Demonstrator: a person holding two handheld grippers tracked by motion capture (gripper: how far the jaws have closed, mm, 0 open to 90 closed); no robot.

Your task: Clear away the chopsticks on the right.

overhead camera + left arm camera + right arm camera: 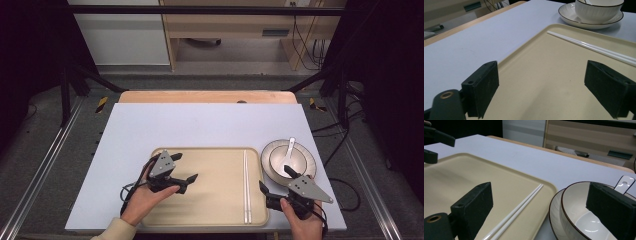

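Two Grippers Hover Over a Set Tray

Two hand-held grippers hang above a beige tray (210,200) on a pale table (200,125). From the high view, the left gripper (185,167) sits over the tray's left part, its jaws spread apart with nothing between them. The right gripper (275,182) is held at the tray's right edge, jaws likewise released and empty, one jaw toward the tray and the other over the bowl. A pair of white chopsticks (246,185) lies lengthwise along the tray's right side, inside its rim. Just beside the tray, on the table, a white bowl (287,161) stands on a dark-rimmed plate (266,161), with a white spoon (290,147) resting in the bowl, its handle pointing away from the person. Seen from the left gripper view, the chopsticks (594,47) lie well ahead of the open jaws.
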